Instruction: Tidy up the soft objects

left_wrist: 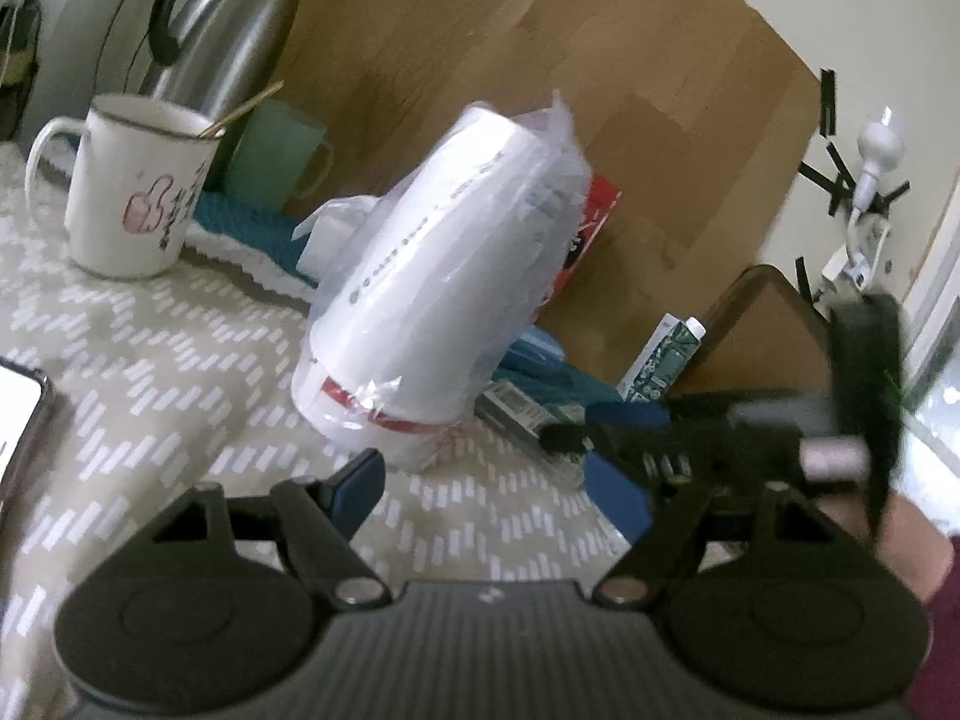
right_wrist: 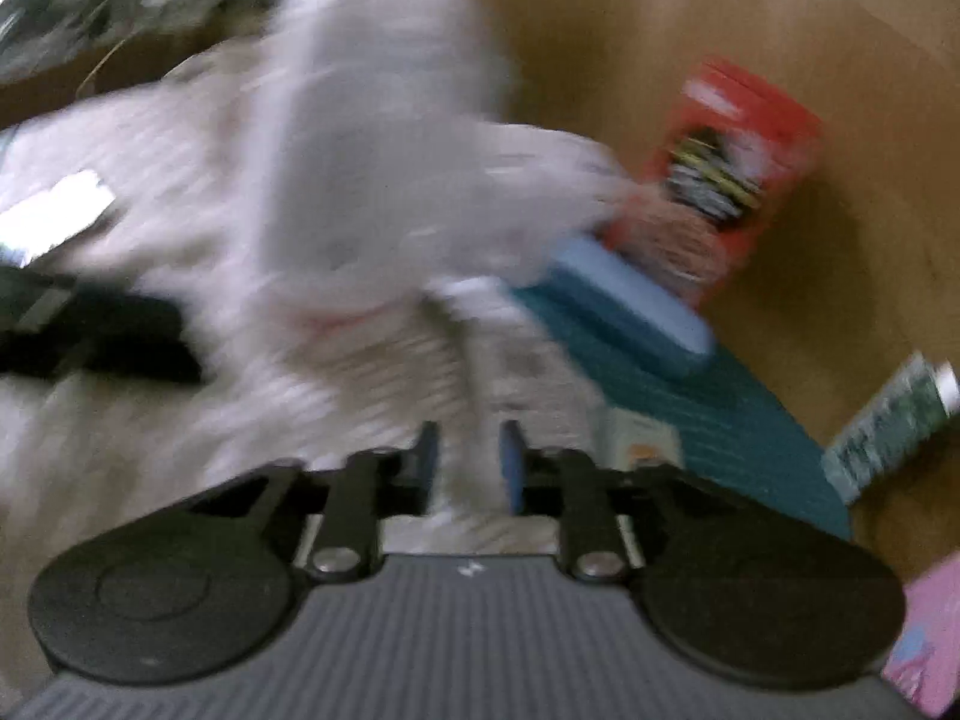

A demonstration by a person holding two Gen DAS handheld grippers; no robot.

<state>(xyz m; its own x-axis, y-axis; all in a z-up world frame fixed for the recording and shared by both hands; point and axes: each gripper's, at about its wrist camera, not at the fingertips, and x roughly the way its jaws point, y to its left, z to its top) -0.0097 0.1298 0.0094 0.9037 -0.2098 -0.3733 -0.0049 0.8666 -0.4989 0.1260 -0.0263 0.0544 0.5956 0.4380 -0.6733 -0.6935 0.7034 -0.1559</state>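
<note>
Between the blue pads of the left hand-held gripper (left_wrist: 492, 492) only the patterned cloth of the desk (left_wrist: 156, 396) is seen; the jaws are held wide and nothing is gripped. Just beyond them the bag of white rolls (left_wrist: 444, 294), wrapped in clear plastic, is leaned tilted against the things behind it. The right hand-held gripper (right_wrist: 468, 462) is kept narrow, with a slim gap and nothing caught in it, and it is pointed at the same bag from near. A teal towel (right_wrist: 708, 420) is lain beside the bag, partly under a blue case (right_wrist: 630, 306). No soft object seems yet sorted, so most of the task is judged to be left. The right view is strongly blurred, and the red package (right_wrist: 738, 168) cannot be read.
</note>
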